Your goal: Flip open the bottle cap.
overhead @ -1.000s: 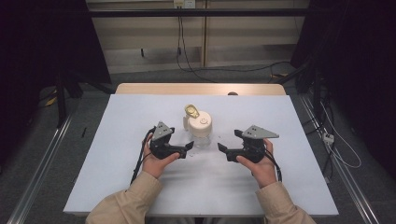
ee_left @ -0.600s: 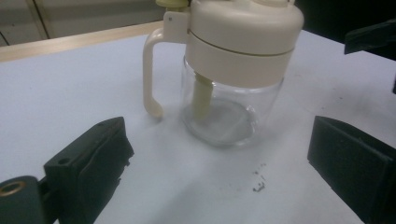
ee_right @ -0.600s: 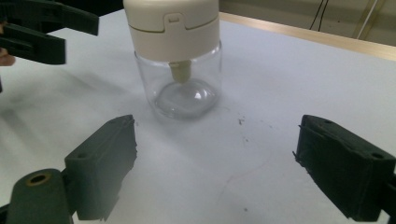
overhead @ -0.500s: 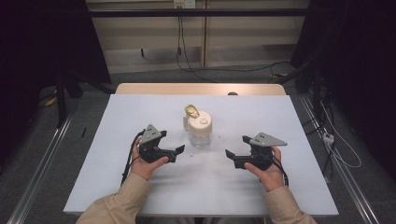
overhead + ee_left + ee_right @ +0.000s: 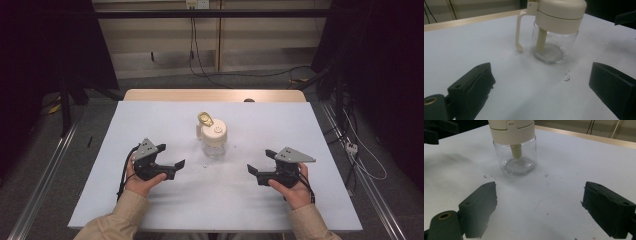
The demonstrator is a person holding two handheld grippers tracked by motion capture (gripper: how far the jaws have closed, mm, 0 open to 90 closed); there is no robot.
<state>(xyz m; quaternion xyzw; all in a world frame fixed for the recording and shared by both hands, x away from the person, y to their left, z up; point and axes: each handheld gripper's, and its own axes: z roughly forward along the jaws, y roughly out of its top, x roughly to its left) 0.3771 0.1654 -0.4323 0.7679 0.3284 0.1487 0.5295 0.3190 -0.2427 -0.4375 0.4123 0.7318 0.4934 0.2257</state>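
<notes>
1. Both tools are drawing back and outward from the jar [image 5: 213,141]; one second ago they were flanking it closely, and now each is sitting well apart from it, nearer the person's edge of the table [image 5: 150,120].
2. Left tool [image 5: 175,167] is resting in the left hand [image 5: 142,180], its jaws standing apart with nothing between them, as the left gripper view confirms.
3. Right tool [image 5: 253,172] is resting in the right hand [image 5: 295,190], its jaws likewise spread and gripping nothing.
4. Jar is standing upright near the table's centre, its cream lid [image 5: 560,11] seated on the glass body and the handle [image 5: 519,32] hanging at one side; a yellowish flap [image 5: 205,119] is sticking up at the lid's far edge.
5. Dark specks [image 5: 567,78] are lying on the table just beside the jar.
6. Judgement: the withdrawal is suggesting that work on the jar is either finished or pausing, since neither tool is touching it.
</notes>
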